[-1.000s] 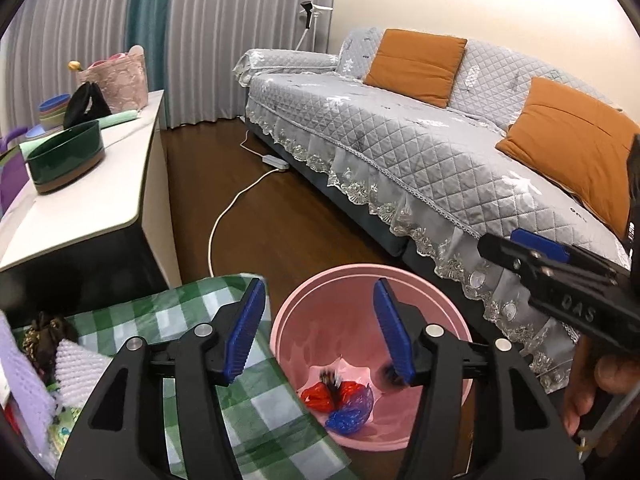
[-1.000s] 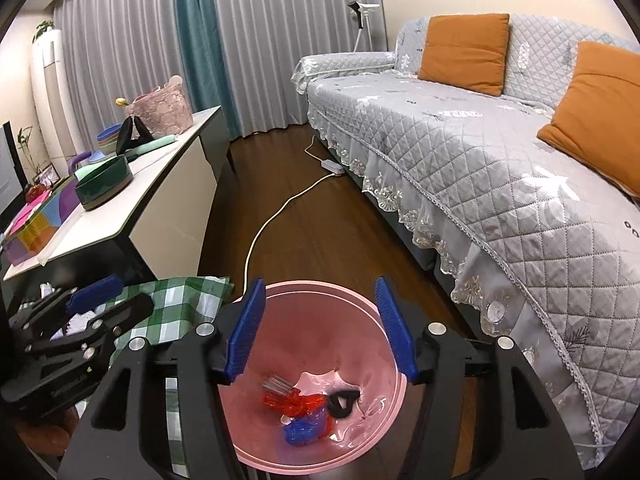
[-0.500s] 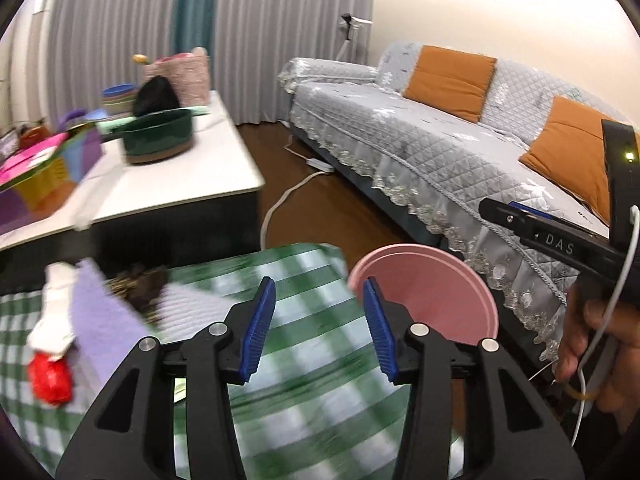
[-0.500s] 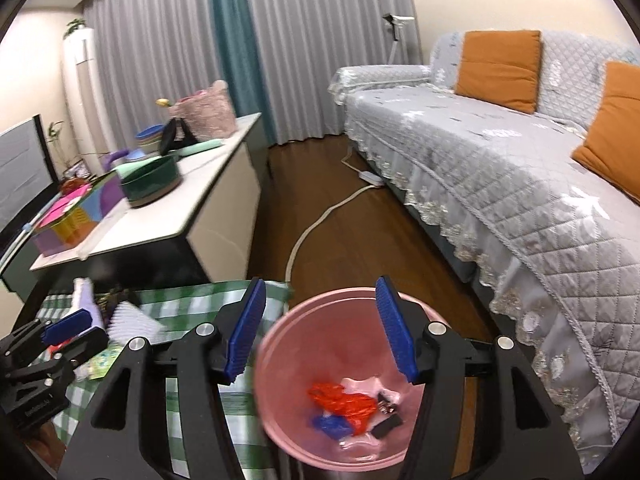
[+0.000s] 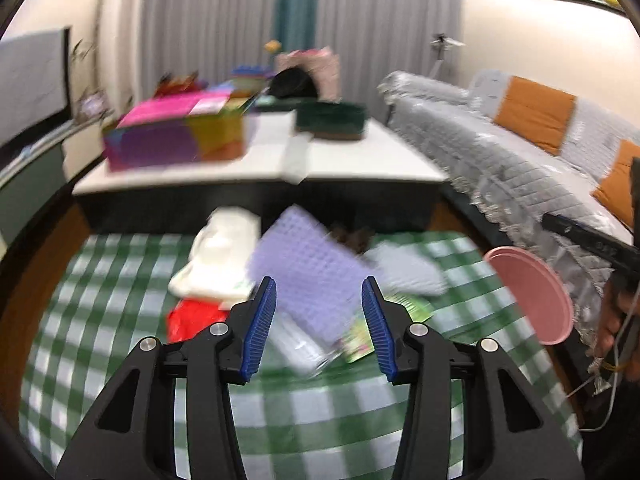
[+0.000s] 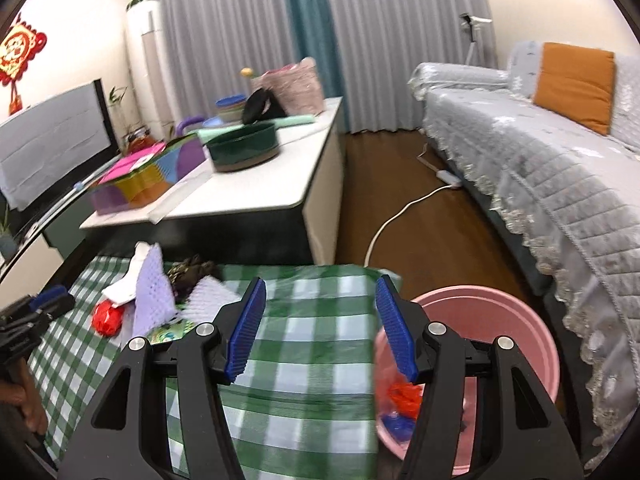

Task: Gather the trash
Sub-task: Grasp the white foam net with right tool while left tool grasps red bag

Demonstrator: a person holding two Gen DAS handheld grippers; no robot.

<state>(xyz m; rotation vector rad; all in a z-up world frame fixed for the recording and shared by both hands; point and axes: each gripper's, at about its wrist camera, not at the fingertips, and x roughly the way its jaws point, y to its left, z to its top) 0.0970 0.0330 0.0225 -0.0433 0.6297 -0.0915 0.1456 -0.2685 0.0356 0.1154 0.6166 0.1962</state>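
Note:
My left gripper (image 5: 320, 320) is open and empty above a heap of trash on the green checked cloth (image 5: 120, 360). In the heap lie a purple foam sheet (image 5: 304, 276), a white piece (image 5: 224, 256), a red wrapper (image 5: 188, 318) and a green printed packet (image 5: 360, 332). The pink bin (image 5: 532, 296) stands off the cloth's right edge. My right gripper (image 6: 320, 328) is open over bare checked cloth (image 6: 312, 360), holding nothing. Beside it on the right, the pink bin (image 6: 500, 320) holds red and blue wrappers (image 6: 404, 396). The purple sheet (image 6: 150, 300) and red wrapper (image 6: 107, 318) lie far left.
A white low table (image 6: 248, 204) behind the cloth carries a coloured box (image 6: 140, 184) and a green bowl (image 6: 244, 148). A grey sofa (image 6: 560, 160) with orange cushions runs along the right. A white cable (image 6: 400, 212) trails over the wooden floor.
Both views have swung left, away from the pink bin and onto the checked cloth. The left gripper now hangs over the trash heap, its jaws a little narrower than before.

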